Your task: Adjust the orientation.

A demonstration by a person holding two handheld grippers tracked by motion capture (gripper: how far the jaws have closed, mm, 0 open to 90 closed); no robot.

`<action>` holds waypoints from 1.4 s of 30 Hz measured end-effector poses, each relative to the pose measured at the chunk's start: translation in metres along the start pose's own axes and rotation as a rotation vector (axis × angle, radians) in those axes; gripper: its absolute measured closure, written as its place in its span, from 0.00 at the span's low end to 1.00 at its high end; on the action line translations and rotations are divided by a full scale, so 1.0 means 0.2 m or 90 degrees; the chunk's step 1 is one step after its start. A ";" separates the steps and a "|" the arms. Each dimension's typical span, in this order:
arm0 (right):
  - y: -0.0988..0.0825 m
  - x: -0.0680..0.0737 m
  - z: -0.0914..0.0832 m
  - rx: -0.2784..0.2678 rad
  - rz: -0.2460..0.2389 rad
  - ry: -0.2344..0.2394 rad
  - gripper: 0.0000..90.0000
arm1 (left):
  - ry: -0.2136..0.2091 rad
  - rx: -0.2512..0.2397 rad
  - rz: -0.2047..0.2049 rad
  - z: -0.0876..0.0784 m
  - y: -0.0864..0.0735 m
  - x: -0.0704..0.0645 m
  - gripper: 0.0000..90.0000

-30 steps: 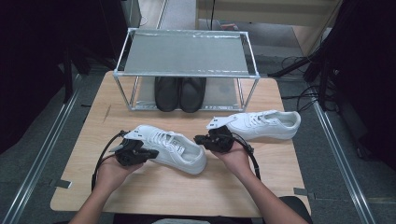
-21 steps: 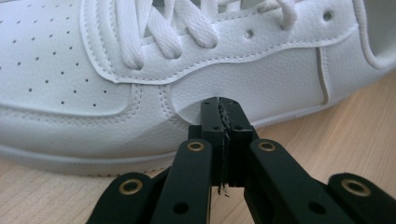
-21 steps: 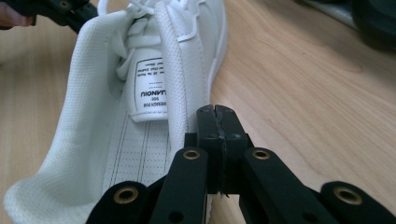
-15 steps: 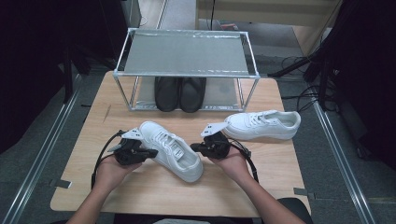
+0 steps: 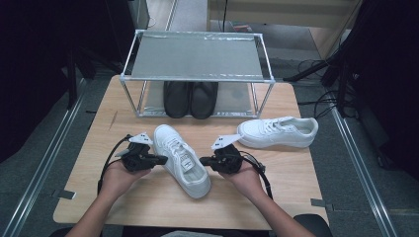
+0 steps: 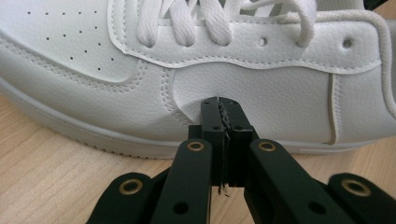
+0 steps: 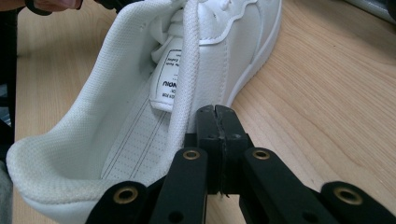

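Sneaker [image 5: 180, 160] lies slanted before the rack [image 5: 197, 54], not yet shelved. Left gripper [image 5: 159, 159] and right gripper [image 5: 203, 161], both closed and empty, press its sides. Second sneaker [image 5: 277, 132] waits beside it.

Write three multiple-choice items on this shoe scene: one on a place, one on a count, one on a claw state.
1. Where are the black shoes?
A. on the rack's top shelf
B. under the rack's top shelf
C. on the floor

2. How many white sneakers lie on the table?
A. one
B. two
C. three

3. How do the left claw's jaws stand?
A. wide open
B. shut on a lace
C. shut, with nothing between them

Key: 1 B, they sit beneath the grey shelf. 2 B, the near sneaker and the far sneaker. 3 C, the jaws meet beside the sneaker's side.
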State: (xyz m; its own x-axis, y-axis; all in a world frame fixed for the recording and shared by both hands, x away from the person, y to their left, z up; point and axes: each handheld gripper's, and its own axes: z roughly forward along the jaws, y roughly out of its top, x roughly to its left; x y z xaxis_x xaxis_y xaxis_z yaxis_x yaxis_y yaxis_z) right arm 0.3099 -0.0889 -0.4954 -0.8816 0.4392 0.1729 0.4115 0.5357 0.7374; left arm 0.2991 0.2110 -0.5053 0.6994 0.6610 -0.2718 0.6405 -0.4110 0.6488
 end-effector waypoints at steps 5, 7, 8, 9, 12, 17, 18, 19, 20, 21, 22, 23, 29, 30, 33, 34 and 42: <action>-0.01 0.03 -0.01 0.000 0.001 -0.009 1.00 | -0.008 -0.007 -0.004 0.02 0.02 0.03 1.00; -0.02 0.04 -0.01 -0.002 0.003 -0.006 1.00 | -0.013 -0.004 -0.004 0.02 0.02 0.03 1.00; -0.02 0.04 -0.01 -0.003 0.002 -0.008 1.00 | -0.012 -0.002 -0.001 0.02 0.03 0.03 1.00; -0.02 0.05 0.00 -0.004 0.003 -0.009 1.00 | -0.011 0.000 0.001 0.02 0.03 0.03 1.00; -0.02 0.06 0.00 -0.004 0.006 -0.006 1.00 | -0.012 -0.001 0.000 0.02 0.04 0.04 1.00; -0.03 0.08 0.00 -0.008 0.007 -0.004 1.00 | -0.010 0.000 -0.001 0.03 0.05 0.05 1.00; -0.03 0.08 0.00 -0.009 0.007 -0.002 1.00 | -0.008 0.000 0.002 0.03 0.06 0.05 1.00; -0.03 0.09 0.00 -0.010 0.007 -0.003 1.00 | -0.006 0.000 0.003 0.04 0.06 0.05 1.00; -0.03 0.09 0.00 -0.010 0.008 -0.002 1.00 | -0.005 0.002 0.004 0.04 0.06 0.05 1.00; -0.03 0.09 0.01 -0.010 0.009 -0.002 1.00 | -0.006 0.003 0.004 0.04 0.07 0.05 1.00; -0.03 0.10 0.01 -0.011 0.009 -0.002 1.00 | -0.006 0.003 0.003 0.04 0.07 0.05 1.00; -0.03 0.10 0.01 -0.012 0.007 -0.002 1.00 | -0.008 0.002 0.003 0.04 0.07 0.05 1.00; -0.04 0.13 0.01 -0.013 0.018 -0.002 0.99 | -0.012 0.001 -0.003 0.05 0.08 0.07 1.00; -0.04 0.13 0.02 -0.013 0.018 -0.002 0.99 | -0.012 0.004 0.001 0.05 0.09 0.07 1.00; -0.04 0.15 0.02 -0.014 0.019 0.001 0.99 | -0.011 0.005 0.001 0.05 0.10 0.08 1.00; -0.04 0.15 0.02 -0.014 0.017 0.003 0.99 | -0.010 0.005 -0.001 0.05 0.10 0.08 1.00; -0.04 0.16 0.00 -0.021 0.005 -0.004 0.97 | -0.018 0.005 -0.012 0.04 0.12 0.12 0.94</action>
State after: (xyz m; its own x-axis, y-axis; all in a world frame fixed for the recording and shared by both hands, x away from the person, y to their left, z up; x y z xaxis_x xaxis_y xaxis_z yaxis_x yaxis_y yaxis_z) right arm 0.2787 -0.0801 -0.4953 -0.8769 0.4475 0.1752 0.4107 0.5085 0.7568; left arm 0.3338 0.2110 -0.5017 0.6959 0.6509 -0.3033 0.6559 -0.4041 0.6376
